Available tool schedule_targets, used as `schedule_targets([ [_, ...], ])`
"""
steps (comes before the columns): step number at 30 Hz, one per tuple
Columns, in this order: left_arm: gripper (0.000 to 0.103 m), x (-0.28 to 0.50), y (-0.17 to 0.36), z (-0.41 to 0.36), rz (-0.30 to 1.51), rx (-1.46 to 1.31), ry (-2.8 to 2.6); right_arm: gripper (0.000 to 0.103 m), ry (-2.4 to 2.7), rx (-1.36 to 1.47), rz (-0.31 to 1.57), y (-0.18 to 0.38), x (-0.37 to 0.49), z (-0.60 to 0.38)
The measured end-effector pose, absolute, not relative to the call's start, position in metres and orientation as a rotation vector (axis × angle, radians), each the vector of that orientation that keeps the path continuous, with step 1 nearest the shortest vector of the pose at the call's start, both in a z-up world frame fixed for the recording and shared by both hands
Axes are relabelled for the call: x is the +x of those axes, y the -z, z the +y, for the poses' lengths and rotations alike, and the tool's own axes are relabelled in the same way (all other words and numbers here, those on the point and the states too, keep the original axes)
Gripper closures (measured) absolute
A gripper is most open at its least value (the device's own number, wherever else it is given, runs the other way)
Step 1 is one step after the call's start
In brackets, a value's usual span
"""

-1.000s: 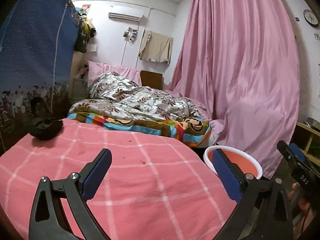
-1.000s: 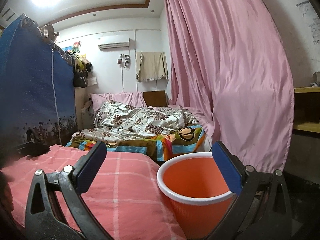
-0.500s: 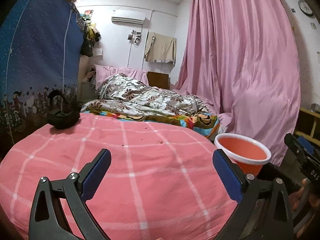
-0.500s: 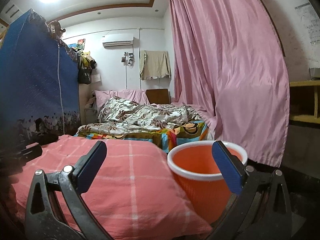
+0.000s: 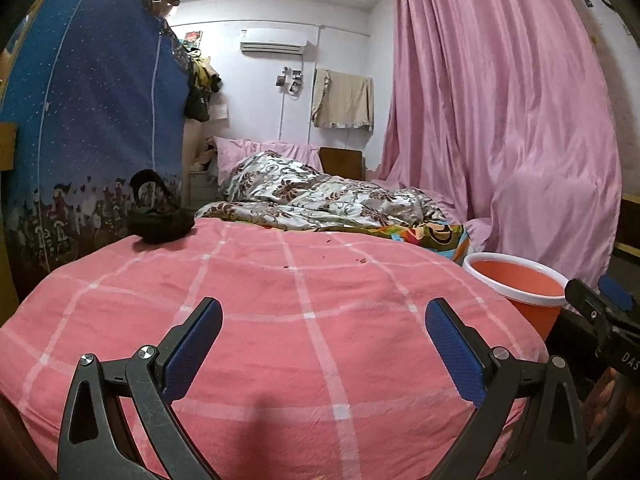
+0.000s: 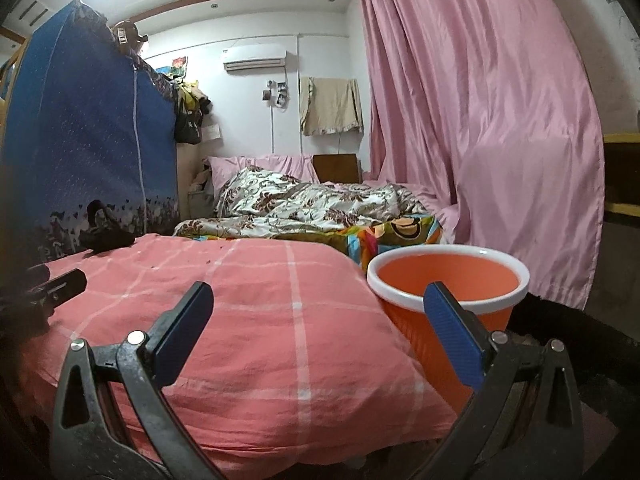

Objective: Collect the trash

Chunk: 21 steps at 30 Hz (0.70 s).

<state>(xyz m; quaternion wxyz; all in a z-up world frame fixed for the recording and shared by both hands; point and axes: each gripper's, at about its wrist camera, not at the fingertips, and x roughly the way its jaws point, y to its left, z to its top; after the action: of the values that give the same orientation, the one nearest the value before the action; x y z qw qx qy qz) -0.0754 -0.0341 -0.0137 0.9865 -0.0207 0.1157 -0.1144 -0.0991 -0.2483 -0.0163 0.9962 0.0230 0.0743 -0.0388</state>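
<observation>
An orange bin with a white rim [image 6: 448, 280] stands on the floor at the right foot of the bed, also seen as the bin [image 5: 520, 286] in the left wrist view. Small dark crumbs [image 5: 362, 260] lie scattered on the pink checked blanket [image 5: 280, 320]. My left gripper [image 5: 322, 344] hovers open over the near end of the blanket, nothing between its fingers. My right gripper [image 6: 318, 332] is open too, low by the bed's corner, its right finger in front of the bin. The right gripper's tip [image 5: 600, 304] shows at the left wrist view's right edge.
A black bag [image 5: 158, 220] sits at the blanket's far left, against a blue fabric wardrobe [image 5: 92, 140]. A floral duvet [image 5: 320, 204] and pillows fill the bed's far end. A pink curtain [image 5: 500, 140] hangs along the right side. A wooden shelf [image 6: 622, 176] stands at far right.
Both grippers have dropped lower and drawn back, so the blanket looms larger and the bin's rim sits higher in view. Both stay open and empty.
</observation>
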Motion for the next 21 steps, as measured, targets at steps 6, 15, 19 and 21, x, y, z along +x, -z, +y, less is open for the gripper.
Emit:
schedule_targets([
  [6, 0.003, -0.0743, 0.0208, -0.0341, 0.244, -0.037, 0.227, 0.000, 0.087, 0.067, 0.157, 0.0203, -0.0972, -0.2500],
  [15, 0.003, -0.0755, 0.0220, -0.0316, 0.232, -0.036, 0.222, 0.000, 0.087, 0.065, 0.156, 0.0194, -0.0971, -0.2525],
  [19, 0.003, -0.0756, 0.0222, -0.0308, 0.227, -0.035, 0.221, 0.000, 0.087, 0.065, 0.157, 0.0194, -0.0968, -0.2528],
  [21, 0.003, -0.0755, 0.0222, -0.0306, 0.228, -0.035, 0.221, 0.000, 0.087, 0.064, 0.156, 0.0194, -0.0969, -0.2526],
])
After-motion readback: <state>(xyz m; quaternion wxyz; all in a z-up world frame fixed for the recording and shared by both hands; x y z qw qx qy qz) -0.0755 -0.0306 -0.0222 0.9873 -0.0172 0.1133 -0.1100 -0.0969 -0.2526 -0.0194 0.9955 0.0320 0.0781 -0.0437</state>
